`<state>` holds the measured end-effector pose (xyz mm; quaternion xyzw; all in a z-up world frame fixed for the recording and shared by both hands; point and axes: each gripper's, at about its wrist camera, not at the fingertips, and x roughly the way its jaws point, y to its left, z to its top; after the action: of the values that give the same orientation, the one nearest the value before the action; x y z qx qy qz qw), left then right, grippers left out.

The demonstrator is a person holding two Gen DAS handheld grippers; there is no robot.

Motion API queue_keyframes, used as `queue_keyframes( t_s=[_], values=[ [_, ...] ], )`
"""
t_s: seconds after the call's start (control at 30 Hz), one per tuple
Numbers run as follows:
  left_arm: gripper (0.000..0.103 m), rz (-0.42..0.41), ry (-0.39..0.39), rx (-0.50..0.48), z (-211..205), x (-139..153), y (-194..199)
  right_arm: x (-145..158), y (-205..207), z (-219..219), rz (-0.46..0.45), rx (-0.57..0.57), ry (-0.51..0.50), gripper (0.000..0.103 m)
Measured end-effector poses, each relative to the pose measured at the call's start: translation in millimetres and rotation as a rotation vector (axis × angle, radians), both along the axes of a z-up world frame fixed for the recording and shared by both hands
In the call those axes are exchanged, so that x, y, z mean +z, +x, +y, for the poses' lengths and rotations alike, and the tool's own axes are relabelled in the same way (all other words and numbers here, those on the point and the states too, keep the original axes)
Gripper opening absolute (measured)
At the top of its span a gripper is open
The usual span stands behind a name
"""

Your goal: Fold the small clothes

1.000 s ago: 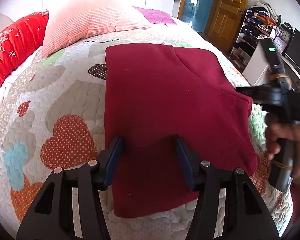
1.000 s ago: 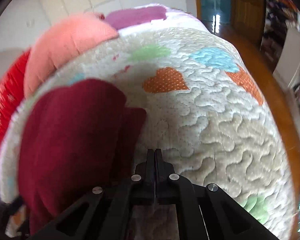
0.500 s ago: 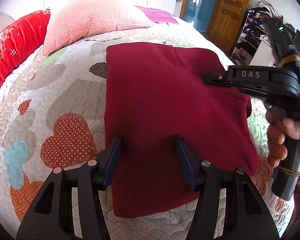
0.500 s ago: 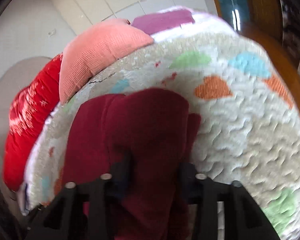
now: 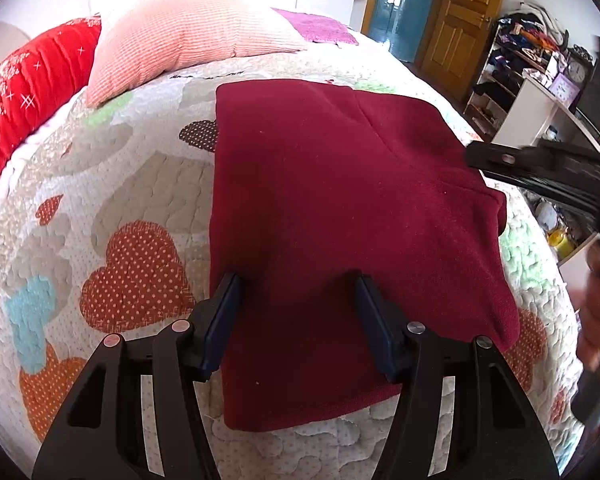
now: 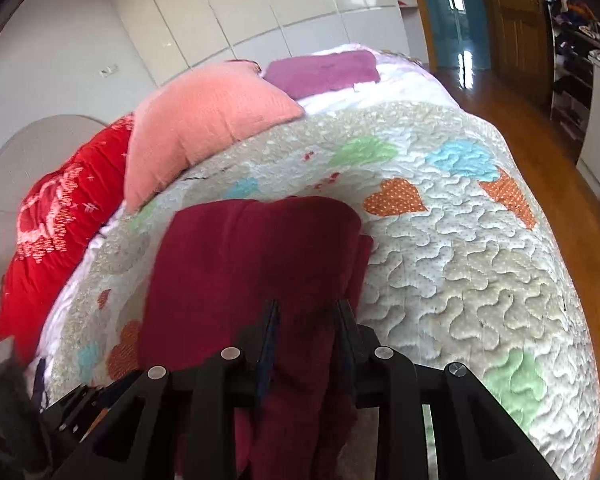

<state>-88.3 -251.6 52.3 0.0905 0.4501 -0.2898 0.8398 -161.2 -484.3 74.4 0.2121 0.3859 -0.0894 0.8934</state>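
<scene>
A dark red garment (image 5: 340,208) lies folded flat on the heart-patterned quilt (image 5: 112,200). My left gripper (image 5: 298,304) stands open over the garment's near edge, its two fingers straddling the cloth without pinching it. My right gripper (image 6: 307,320) hovers above the same garment (image 6: 252,256) near its right side. Its jaws are opening, and red cloth shows in the gap, but the pads do not press on it. In the left wrist view the right gripper (image 5: 476,158) reaches in from the right, blurred, held by a hand (image 5: 598,320).
A pink pillow (image 5: 188,44), a red pillow (image 5: 24,100) and a purple cloth (image 5: 316,28) lie at the head of the bed. Beyond the bed's right edge are wooden floor (image 6: 540,120), a cluttered shelf (image 5: 512,64) and a wooden door (image 5: 460,8).
The right gripper's jaws went from shut to parted. It rose from the quilt beside the garment and swung over the cloth. The left gripper and the garment stayed put.
</scene>
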Motion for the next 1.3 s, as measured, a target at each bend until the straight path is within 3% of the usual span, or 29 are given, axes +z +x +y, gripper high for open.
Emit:
queue_keyframes(
  t_s=[0.07, 0.13, 0.2, 0.27, 0.37, 0.43, 0.6, 0.73, 0.8, 0.9, 0.93, 0.97, 1.07, 1.23, 1.3],
  values=[
    [0.059, -0.004, 0.007, 0.007, -1.2, 0.2, -2.4, -3.0, -5.0, 5.8, -0.01, 0.015, 0.016, 0.029],
    [0.059, -0.005, 0.019, 0.005, -1.5, 0.4, -3.4, -22.3, -0.4, 8.8, 0.049, 0.02, 0.004, 0.034],
    [0.059, 0.012, 0.021, 0.005, 1.5, 2.2, -2.8, -40.2, 2.5, 4.8, 0.077, 0.011, 0.014, 0.056],
    [0.059, 0.062, -0.009, 0.004, 11.2, 8.8, 2.6, -44.6, -2.4, -3.8, 0.064, -0.023, 0.033, 0.065],
    [0.059, 0.101, -0.118, 0.067, 36.1, 18.5, 19.5, -38.5, -13.4, -13.6, 0.01, -0.012, 0.095, 0.066],
    [0.068, 0.137, -0.167, 0.088, 46.1, 17.5, 31.7, -36.7, -20.1, -17.5, -0.024, -0.004, 0.125, 0.067],
    [0.071, 0.258, -0.274, 0.07, 47.8, -2.2, 56.5, -52.9, -19.7, -28.1, -0.064, 0.008, 0.25, 0.079],
    [0.072, 0.337, -0.33, 0.036, 36.0, -19.8, 66.6, -61.2, -11.3, -25.6, -0.093, 0.022, 0.302, 0.079],
    [0.079, 0.343, -0.35, 0.029, 29.8, -23.2, 70.1, -61.6, -3.4, -20.5, -0.103, 0.054, 0.3, 0.079],
    [0.081, 0.341, -0.364, 0.022, 20.3, -27.3, 74.9, -66.3, 12.4, -13.1, -0.085, 0.097, 0.297, 0.078],
    [0.081, 0.334, -0.357, 0.018, 17.5, -27.4, 75.9, -66.3, 15.9, -9.4, -0.079, 0.106, 0.284, 0.073],
    [0.078, 0.324, -0.341, 0.016, 15.8, -25.4, 75.6, -65.0, 18.9, -5.5, -0.071, 0.116, 0.273, 0.062],
    [0.059, 0.29, -0.323, 0.019, 21.9, -14.6, 68.6, -52.1, 16.7, 3.5, -0.068, 0.109, 0.233, 0.04],
    [0.056, 0.182, -0.266, -0.016, 50.5, 25.7, 22.8, -7.9, -18.0, 32.9, -0.106, 0.193, 0.264, 0.037],
    [0.056, 0.182, -0.252, -0.015, 67.7, 32.3, 2.1, -0.9, -36.7, 50.8, -0.1, 0.231, 0.269, 0.037]
  ],
)
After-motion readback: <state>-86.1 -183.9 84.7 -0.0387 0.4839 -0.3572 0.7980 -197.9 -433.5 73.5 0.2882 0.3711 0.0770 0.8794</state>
